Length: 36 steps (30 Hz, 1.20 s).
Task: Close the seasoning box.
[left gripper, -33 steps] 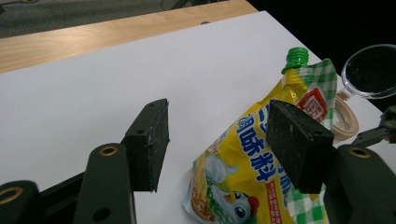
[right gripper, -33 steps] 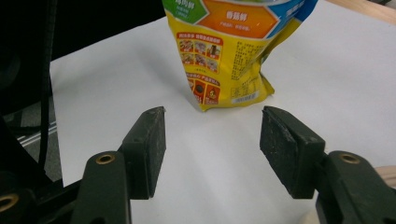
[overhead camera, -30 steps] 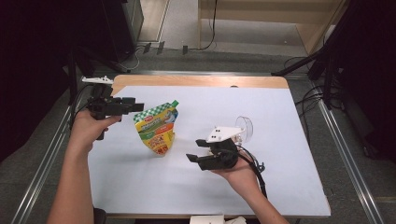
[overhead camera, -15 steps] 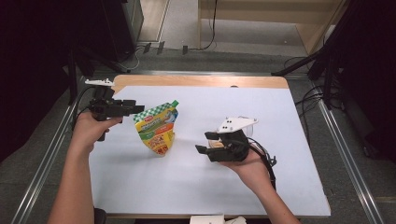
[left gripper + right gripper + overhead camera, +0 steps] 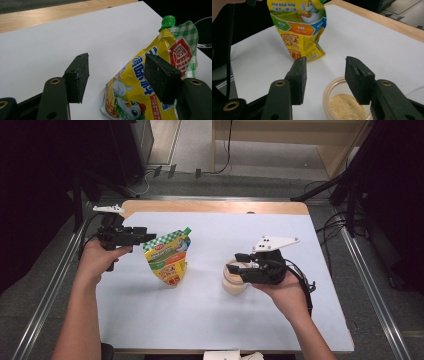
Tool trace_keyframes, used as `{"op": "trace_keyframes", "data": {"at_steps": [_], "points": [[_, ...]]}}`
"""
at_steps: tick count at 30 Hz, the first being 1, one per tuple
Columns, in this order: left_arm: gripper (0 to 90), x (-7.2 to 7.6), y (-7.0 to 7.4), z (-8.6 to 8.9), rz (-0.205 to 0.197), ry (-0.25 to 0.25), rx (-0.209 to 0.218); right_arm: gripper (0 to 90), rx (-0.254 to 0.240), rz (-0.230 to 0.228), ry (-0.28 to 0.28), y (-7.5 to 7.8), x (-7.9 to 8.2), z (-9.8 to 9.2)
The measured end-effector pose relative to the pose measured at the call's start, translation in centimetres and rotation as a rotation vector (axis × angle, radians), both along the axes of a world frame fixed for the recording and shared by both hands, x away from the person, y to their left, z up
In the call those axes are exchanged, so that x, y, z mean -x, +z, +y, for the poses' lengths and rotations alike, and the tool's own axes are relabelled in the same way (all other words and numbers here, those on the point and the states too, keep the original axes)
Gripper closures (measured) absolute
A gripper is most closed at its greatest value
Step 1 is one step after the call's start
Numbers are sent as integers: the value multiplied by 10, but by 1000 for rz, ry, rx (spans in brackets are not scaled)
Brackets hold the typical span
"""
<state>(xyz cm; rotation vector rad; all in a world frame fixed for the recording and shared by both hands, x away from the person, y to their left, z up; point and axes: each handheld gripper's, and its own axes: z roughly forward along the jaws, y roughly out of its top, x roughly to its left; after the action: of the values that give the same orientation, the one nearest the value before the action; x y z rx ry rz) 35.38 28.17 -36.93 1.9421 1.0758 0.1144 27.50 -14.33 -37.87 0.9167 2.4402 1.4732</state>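
Observation:
A yellow spouted pouch [image 5: 169,259] with a green cap [image 5: 168,20] stands on the white table [image 5: 210,325], left of centre. My left gripper [image 5: 150,239] hovers level at its upper left, open, and the pouch [image 5: 140,100] lies beyond the pads with nothing pressed. A clear cup of tan powder [image 5: 234,281] stands right of centre. My right gripper [image 5: 240,263] hangs just above its right rim. Its jaws have just been closing, still apart, with the cup [image 5: 344,105] below them and the pouch [image 5: 299,25] farther off.
A wooden strip [image 5: 215,206] runs along the table's far edge. Metal rails [image 5: 367,275] flank both sides. A clear glass rim [image 5: 205,32] shows beyond the pouch. Cables [image 5: 300,272] trail from the right gripper.
My right gripper has moved right and up, uncovering the powder cup, and its jaws stand narrower. The left hand and the pouch have stayed put.

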Motion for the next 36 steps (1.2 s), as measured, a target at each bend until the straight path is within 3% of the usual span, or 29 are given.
{"op": "trace_keyframes", "data": {"at_steps": [9,19,29,36], "points": [[374,-1,-3,-2,18,-6,-29,706,-15,22,-57,7,-5,-24],[373,-1,-3,-2,21,-11,-22,893,-28,25,-104,20,-6,-50],[372,-2,-6,0,33,-10,-16,900,-18,1,-175,24,-11,-77],[370,-2,-6,1,36,-8,-15,900,-19,37,-246,7,-21,-94]]}}
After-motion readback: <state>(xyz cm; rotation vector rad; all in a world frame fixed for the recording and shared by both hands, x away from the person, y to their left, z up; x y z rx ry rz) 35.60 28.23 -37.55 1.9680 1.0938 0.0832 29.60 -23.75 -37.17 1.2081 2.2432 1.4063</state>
